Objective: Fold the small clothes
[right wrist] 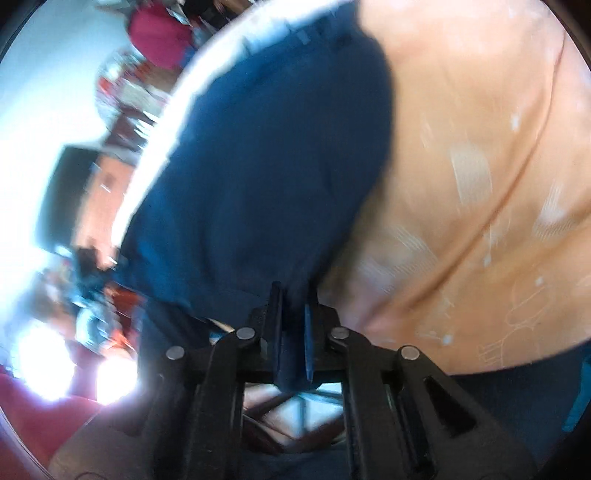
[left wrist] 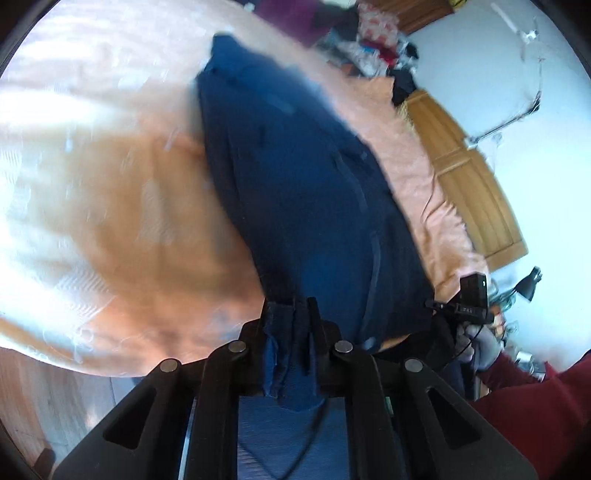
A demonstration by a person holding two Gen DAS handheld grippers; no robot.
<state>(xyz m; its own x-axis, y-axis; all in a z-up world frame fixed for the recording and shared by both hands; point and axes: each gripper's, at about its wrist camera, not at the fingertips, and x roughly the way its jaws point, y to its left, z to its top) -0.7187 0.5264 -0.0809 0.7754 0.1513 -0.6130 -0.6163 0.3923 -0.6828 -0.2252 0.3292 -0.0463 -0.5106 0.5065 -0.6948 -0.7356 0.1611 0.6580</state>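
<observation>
A dark blue garment stretches away from me over an orange bedspread, with seams running along its length. My left gripper is shut on its near edge, and a bunch of blue cloth hangs between the fingers. In the right wrist view the same blue garment fills the middle, blurred by motion. My right gripper is shut on another part of its near edge. The right gripper also shows at the garment's right corner in the left wrist view, held by a gloved hand in a dark red sleeve.
The orange bedspread has pale patterns and covers a bed. A wooden bed frame runs along the right side by a pale wall. Piled clothes and clutter lie beyond the bed. Wooden floor shows at lower left.
</observation>
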